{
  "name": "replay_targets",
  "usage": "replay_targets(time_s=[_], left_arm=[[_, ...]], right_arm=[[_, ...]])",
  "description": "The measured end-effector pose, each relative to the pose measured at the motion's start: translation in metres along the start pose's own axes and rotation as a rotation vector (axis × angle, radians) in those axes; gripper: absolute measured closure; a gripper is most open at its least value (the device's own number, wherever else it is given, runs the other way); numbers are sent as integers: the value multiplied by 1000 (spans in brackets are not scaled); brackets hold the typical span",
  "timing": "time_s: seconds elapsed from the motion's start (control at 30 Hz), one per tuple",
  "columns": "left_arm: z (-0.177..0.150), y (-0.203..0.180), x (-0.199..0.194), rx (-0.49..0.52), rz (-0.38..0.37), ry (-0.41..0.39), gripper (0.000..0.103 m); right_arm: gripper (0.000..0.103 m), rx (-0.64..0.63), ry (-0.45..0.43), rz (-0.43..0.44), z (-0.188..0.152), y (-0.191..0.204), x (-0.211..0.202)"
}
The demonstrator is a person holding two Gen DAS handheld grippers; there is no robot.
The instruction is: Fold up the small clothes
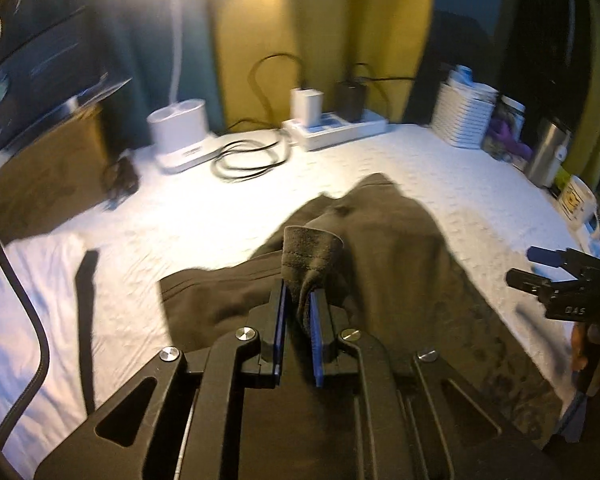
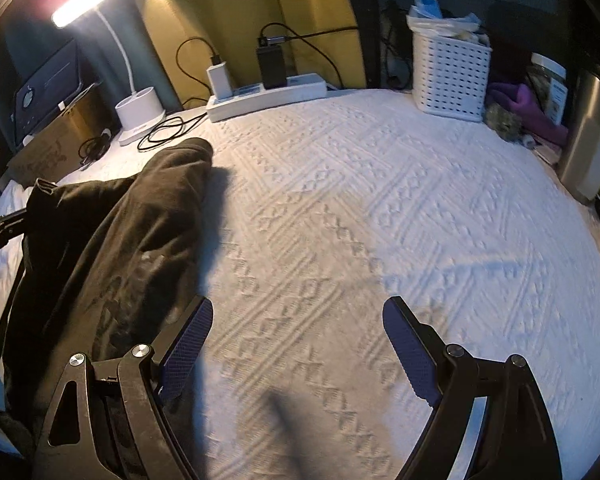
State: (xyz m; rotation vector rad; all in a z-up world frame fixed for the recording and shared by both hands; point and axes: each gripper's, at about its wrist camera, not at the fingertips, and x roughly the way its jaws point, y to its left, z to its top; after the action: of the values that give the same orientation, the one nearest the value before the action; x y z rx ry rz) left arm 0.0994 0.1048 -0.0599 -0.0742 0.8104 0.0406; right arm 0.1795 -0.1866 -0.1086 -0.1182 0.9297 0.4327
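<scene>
A small dark brown garment [image 1: 384,248] lies crumpled on the white textured bedspread [image 1: 220,216]. My left gripper [image 1: 298,300] is shut on a hemmed edge of the garment and holds it lifted above the rest. The garment also shows in the right wrist view [image 2: 112,256], at the left. My right gripper [image 2: 298,344] is open and empty, just above the bedspread [image 2: 360,208], its left finger beside the garment's edge. It shows in the left wrist view [image 1: 534,268] at the far right, jaws apart.
At the back stand a white lamp base [image 2: 138,114] with coiled black cable [image 1: 248,158], a power strip with chargers [image 2: 266,94], a white slotted basket [image 2: 450,76], a steel can [image 2: 588,136] and a cardboard box [image 1: 44,172] at the left.
</scene>
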Motion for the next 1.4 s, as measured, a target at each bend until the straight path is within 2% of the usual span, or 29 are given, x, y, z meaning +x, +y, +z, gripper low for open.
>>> replay_targets(time_s=[0.3,0.47,0.67,0.7,0.73,0.77,0.8,0.83,0.9,1.07,1.17,1.2,1.23,1.27,1.3,1.4], left_arm=[[-25,44,14,-108,-10,12,95],[-35,69,17,-178,29,14,99],[-34,69,-5,-209,-19,9,96],[-35,66,-11,-217,-45,2,88],[-36,62,-15,-224,-67,-1,72],[-38,58,-20,-231,-93,-5,62],[-41,52,-24,-234,-123,-7,46],[-45,44,-28,-231,-160,-5,42],[-49,30,-27,-214,-197,15,42],[-68,8,-12,-209,-241,103,42],[-75,-7,-16,-174,-277,112,43],[-77,-11,-17,-163,-289,112,51],[-78,-14,-16,-154,-292,116,67],[-80,-17,-14,-142,-286,123,76],[-82,-19,-12,-131,-276,130,96],[-85,-20,-17,-134,-262,108,101]], right_arm=[[15,-60,38,13,3,33,13],[15,-77,48,31,1,42,18],[15,-74,63,32,-5,41,17],[15,-70,61,31,-6,40,15],[15,-65,57,31,-8,39,12],[15,-62,52,33,-9,39,10],[15,-59,48,34,-10,38,7],[15,-58,46,33,-11,38,4],[15,-54,39,27,-16,37,-2],[15,-55,24,29,-30,37,-19],[15,-71,17,32,-42,38,-29],[15,-75,15,33,-46,38,-32],[15,-76,14,35,-51,37,-35],[15,-79,14,37,-54,37,-36],[15,-84,17,42,-60,37,-37],[15,-86,24,51,-70,38,-38]])
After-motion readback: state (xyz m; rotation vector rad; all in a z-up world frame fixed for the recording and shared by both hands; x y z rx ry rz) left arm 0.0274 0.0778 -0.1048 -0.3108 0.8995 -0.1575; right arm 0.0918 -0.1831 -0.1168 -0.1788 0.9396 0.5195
